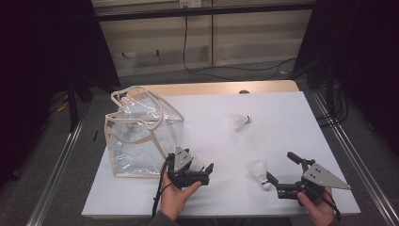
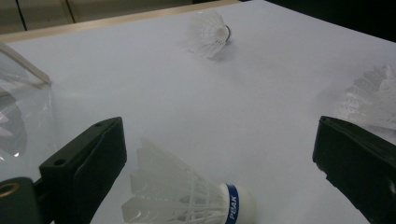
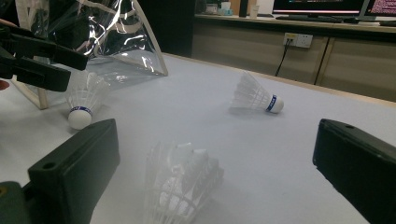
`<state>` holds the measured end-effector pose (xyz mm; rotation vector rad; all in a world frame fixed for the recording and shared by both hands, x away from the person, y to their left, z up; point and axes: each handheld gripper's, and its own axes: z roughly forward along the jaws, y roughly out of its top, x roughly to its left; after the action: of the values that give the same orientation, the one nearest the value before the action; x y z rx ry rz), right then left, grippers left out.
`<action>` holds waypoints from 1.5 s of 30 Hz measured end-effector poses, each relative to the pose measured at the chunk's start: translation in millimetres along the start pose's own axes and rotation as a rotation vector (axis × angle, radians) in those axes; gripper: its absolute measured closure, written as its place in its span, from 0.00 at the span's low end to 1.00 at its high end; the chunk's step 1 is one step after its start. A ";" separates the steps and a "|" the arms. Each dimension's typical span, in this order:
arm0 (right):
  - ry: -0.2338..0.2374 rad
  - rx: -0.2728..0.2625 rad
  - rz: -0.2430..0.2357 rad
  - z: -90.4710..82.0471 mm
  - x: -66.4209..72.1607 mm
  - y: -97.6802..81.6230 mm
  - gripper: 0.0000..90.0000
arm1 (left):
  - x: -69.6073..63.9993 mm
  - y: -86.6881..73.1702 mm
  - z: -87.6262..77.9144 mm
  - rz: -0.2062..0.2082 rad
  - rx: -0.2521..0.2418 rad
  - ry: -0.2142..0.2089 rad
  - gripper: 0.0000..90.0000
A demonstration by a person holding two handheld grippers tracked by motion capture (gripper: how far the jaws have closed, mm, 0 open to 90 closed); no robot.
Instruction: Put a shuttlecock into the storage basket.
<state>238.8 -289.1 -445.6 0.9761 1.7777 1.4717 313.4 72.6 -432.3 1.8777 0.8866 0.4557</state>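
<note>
High view: left gripper (image 1: pixel 203 170) and right gripper (image 1: pixel 279 170) both gape wide. Each frames 1 shuttlecock (image 2: pixel 187 198) lying on the bench (image 1: pixel 282 127).

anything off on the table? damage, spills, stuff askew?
Nothing spilled or visibly damaged. Three shuttlecocks lie tipped on the table: one between the open left claw, one before the open right claw, one farther back. The clear bag sags.

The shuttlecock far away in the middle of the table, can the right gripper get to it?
Probably yes. The far shuttlecock lies alone on the bare white table. The right gripper is open, with a nearer shuttlecock between its jaws, so it would have to pass over that one first.
</note>
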 end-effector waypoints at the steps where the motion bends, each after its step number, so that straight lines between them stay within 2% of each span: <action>1: 0.000 0.000 0.000 0.1 -0.1 -0.1 0.00 | 0.3 -0.1 0.3 -0.003 0.006 0.001 0.03; 9: -0.001 -0.001 0.000 -0.2 -0.4 0.0 0.00 | 0.6 -2.9 -0.3 -0.021 0.034 -0.043 0.05; 14: 0.002 -0.003 0.002 -0.1 0.2 0.4 0.00 | 0.7 -2.6 -2.5 -0.038 0.024 -0.074 0.04; 18: 0.000 -0.002 -0.002 -0.1 -0.4 0.2 0.00 | 0.4 -2.4 -2.8 -0.029 0.029 -0.090 0.04; 20: 0.002 -0.004 -0.002 -0.3 -0.2 0.4 0.00 | 1.5 -2.4 -4.0 -0.038 0.032 -0.083 0.07; 24: 0.002 -0.004 -0.003 -0.2 -0.4 0.3 0.00 | 1.3 -2.3 -5.5 -0.043 0.037 -0.100 0.11; 31: 0.003 -0.006 -0.001 -0.5 0.0 0.6 0.00 | -3.9 -3.6 -3.9 -0.031 0.064 -0.132 0.17; 37: 0.005 -0.005 0.001 -0.3 0.1 0.6 0.00 | -5.6 -3.8 -5.5 -0.019 0.071 -0.168 0.28; 45: 0.002 -0.010 -0.006 -1.0 -0.1 1.0 0.00 | -8.4 -2.8 -5.6 0.038 0.095 -0.170 0.39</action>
<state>238.1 -289.6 -444.5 0.9643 1.7720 1.4770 303.2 70.5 -431.7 1.9898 0.7717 0.2754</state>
